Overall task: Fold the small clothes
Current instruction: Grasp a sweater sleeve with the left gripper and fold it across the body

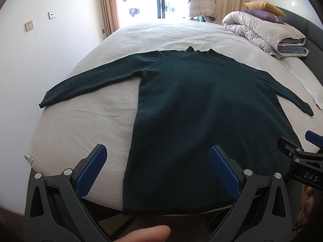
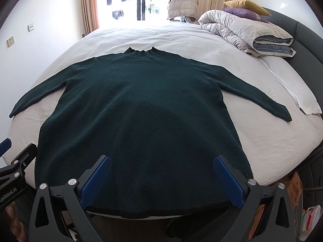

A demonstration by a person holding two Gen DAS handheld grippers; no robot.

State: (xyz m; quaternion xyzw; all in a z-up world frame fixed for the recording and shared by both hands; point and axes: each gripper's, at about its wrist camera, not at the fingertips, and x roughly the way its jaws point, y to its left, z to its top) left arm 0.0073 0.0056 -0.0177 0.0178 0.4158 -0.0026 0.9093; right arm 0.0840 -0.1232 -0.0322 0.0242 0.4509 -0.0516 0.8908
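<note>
A dark green long-sleeved sweater point(image 1: 191, 104) lies flat on the white bed, both sleeves spread out, collar at the far end, hem at the near edge. It also shows in the right wrist view point(image 2: 141, 104). My left gripper point(image 1: 157, 155) is open and empty, held above the hem's left part, its left finger over the sheet. My right gripper point(image 2: 161, 165) is open and empty above the hem's middle. The right gripper shows at the left wrist view's right edge point(image 1: 298, 151); the left gripper shows at the right wrist view's left edge point(image 2: 16, 161).
The white bed sheet point(image 1: 80, 125) surrounds the sweater. A folded duvet point(image 2: 248, 32) with purple and yellow pillows point(image 2: 244, 7) lies at the far right by the dark headboard point(image 2: 306, 56). A white towel point(image 2: 298, 88) lies right of the sweater. A window and curtains stand beyond.
</note>
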